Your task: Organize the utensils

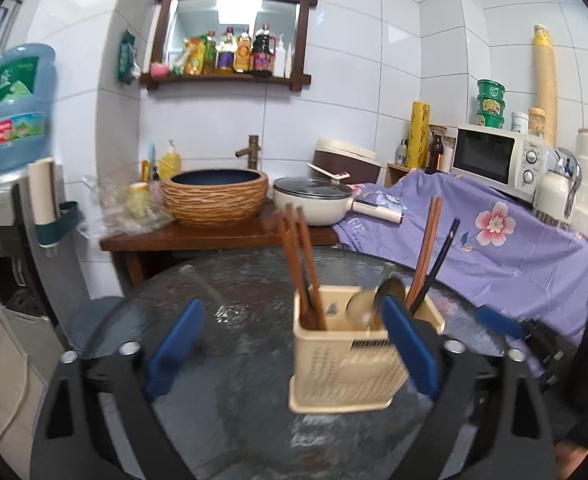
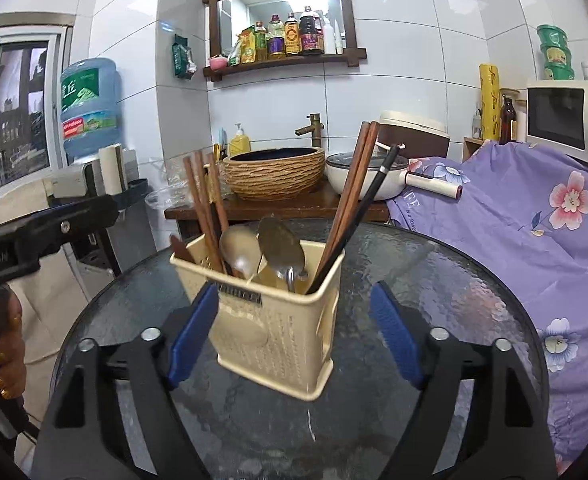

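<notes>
While both pairs of fingers stand wide apart and grip nothing, the cream utensil holder (image 2: 277, 320) stands upright at the glass tabletop's (image 2: 454, 280) centre, chopsticks (image 2: 203, 204) at ten o'clock, spoons (image 2: 281, 252) centred, more chopsticks toward one o'clock.

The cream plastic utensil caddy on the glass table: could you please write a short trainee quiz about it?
1. True or false: the cream plastic utensil caddy lies tipped over on the round textured-glass table.
2. How many metal spoons stand in it?
3. The single black chopstick leans with: A) the right brown wooden chopsticks; B) the left ones.

Key: 1 false, it is upright; 2 two; 3 A.
</notes>
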`<state>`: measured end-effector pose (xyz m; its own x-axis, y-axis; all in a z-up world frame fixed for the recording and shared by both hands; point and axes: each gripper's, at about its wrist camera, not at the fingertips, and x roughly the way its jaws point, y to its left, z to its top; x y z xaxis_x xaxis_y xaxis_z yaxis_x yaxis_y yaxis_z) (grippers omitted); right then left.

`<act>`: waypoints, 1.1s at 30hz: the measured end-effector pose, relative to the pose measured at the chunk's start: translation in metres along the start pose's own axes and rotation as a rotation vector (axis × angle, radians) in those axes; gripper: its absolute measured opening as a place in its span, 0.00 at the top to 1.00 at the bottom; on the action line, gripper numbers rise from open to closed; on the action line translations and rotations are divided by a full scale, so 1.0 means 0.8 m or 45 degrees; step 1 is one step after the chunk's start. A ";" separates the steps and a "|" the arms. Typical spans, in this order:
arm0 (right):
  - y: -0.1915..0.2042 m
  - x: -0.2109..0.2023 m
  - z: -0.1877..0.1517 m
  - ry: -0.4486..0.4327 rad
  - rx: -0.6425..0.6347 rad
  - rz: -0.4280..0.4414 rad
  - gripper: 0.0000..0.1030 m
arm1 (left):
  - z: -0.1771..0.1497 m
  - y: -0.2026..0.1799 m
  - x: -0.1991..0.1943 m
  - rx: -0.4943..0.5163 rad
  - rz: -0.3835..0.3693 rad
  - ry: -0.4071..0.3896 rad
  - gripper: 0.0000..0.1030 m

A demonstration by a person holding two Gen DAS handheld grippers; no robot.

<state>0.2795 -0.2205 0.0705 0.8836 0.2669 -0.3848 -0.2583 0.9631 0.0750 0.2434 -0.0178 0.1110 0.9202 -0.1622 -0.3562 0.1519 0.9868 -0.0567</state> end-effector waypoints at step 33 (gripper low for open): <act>0.046 -0.267 -0.171 -0.167 0.006 0.010 0.06 | -0.187 -0.027 -0.199 -0.029 0.139 -0.022 0.06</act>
<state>0.0280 -0.2465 0.0298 0.9251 0.2763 -0.2605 -0.2639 0.9611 0.0820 0.0395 -0.0133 0.0293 0.9368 -0.0535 -0.3456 0.0425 0.9983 -0.0395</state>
